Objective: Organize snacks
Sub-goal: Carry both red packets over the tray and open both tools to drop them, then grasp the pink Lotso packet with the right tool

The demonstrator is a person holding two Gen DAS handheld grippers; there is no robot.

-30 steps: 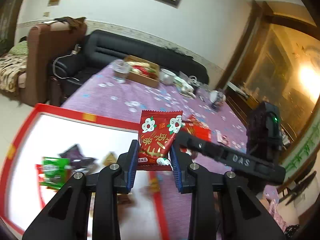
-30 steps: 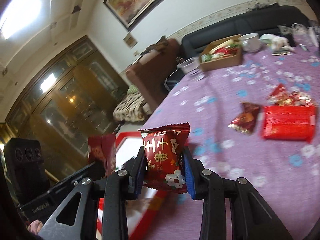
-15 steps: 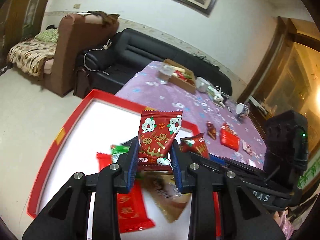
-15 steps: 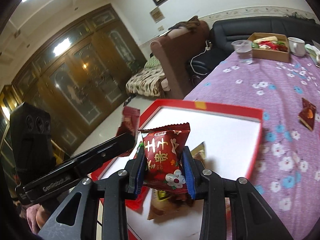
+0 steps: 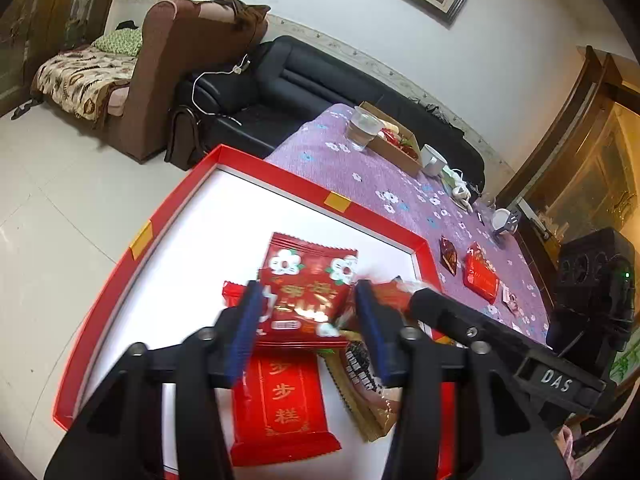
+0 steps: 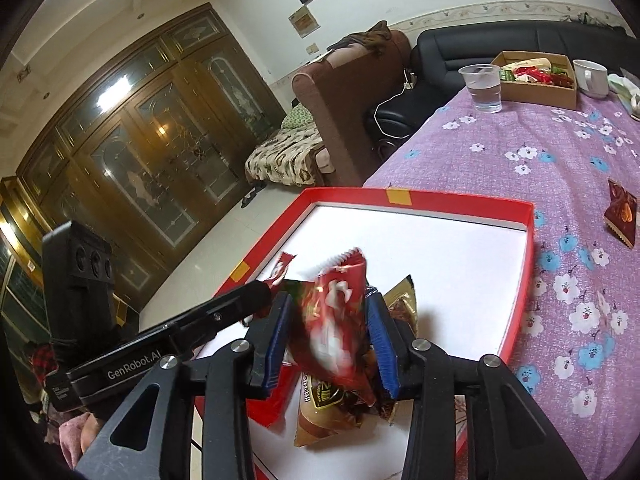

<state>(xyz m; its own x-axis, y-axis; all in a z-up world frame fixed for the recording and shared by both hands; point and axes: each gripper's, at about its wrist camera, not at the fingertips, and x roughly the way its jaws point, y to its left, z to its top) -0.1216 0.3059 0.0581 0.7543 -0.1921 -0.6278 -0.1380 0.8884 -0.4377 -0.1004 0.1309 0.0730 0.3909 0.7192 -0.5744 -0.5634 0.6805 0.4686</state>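
The left gripper [image 5: 308,320] is positioned above the red tray [image 5: 280,178], which has a white floor and rests at the near end of the counter [image 5: 384,184] covered with a purple flowered cloth. Its blue-padded jaws stand apart, and a red snack packet [image 5: 308,292] with white flower print lies between them; the pads do not appear to press on it, though motion blur makes contact hard to confirm. Below this packet, a larger red packet [image 5: 280,404] with gold characters lies flat on the tray floor, with a gold-edged brown packet [image 5: 360,392] just beside it. The right gripper [image 6: 328,340] is also above the tray, jaws apart, with a second red packet [image 6: 336,328] blurred and tilted between the pads, apparently loose. Under it lie a brown and gold packet [image 6: 324,408] and other wrappers in a small pile. On the cloth outside the tray, the right wrist view shows a dark red triangular packet [image 6: 622,214]; the left wrist view shows a flat red packet [image 5: 480,278] beyond the tray's far corner. At the far end of the counter stand a clear plastic cup [image 6: 482,88], a cardboard box [image 6: 536,80] holding assorted snacks, and a white mug [image 6: 592,78].
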